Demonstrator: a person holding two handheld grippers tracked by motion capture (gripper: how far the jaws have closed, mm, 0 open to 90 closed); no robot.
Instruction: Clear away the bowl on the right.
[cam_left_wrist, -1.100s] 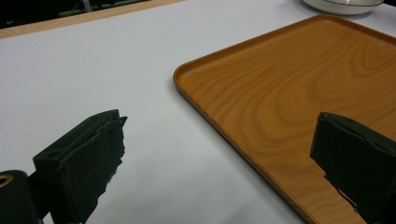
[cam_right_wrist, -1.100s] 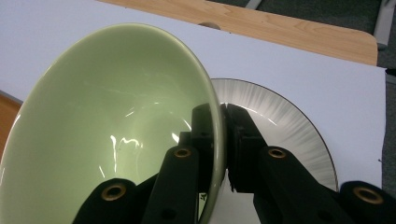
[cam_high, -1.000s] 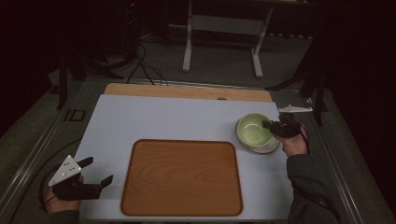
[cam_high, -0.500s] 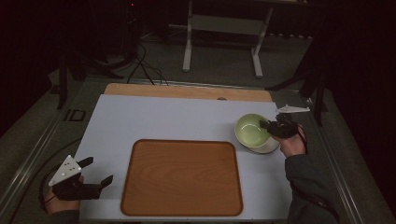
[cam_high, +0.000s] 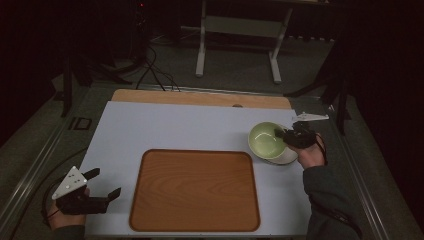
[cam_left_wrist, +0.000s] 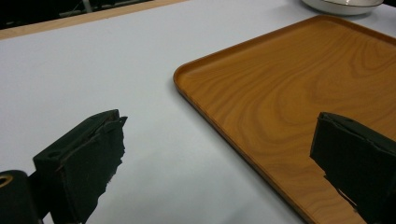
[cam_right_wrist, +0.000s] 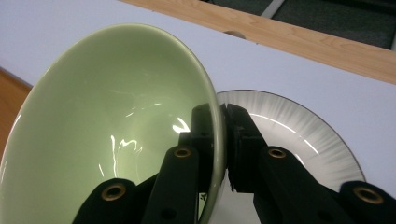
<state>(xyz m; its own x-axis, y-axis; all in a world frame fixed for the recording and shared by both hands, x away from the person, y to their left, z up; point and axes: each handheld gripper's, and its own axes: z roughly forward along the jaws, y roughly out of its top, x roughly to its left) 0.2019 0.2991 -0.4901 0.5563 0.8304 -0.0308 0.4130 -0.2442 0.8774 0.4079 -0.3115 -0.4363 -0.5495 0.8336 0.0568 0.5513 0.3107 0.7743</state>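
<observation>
Dim workroom, dark floor w/ cables and a metal stand behind; pale grey-white tabletop (cam_high: 175, 130) w/ light wooden strip (cam_high: 200, 98) along far edge.

Item 1: glossy pale-green ceramic bowl (cam_high: 265, 140). Since a sec ago it has shifted slightly toward table centre and tipped up on the right gripper's side; in right gripper view it stands tilted, lifted off item 2. Judged: pick-up under way, likely bound for the tray.

Item 2: shallow white plate w/ grey streaked rim (cam_right_wrist: 299, 135), flat on tabletop, right of tray, partly under bowl.

Item 3: rounded-corner brown wooden tray (cam_high: 195, 190), front centre, bare.

Right gripper (cam_right_wrist: 223, 116): jaws nearly closed, clenched on bowl's rim, one inside the wall, one outside.

Left gripper (cam_high: 100, 185): at front-left table corner, no shift since earlier; jaws spread wide, holding nothing, touching nothing, tray edge just beyond.
</observation>
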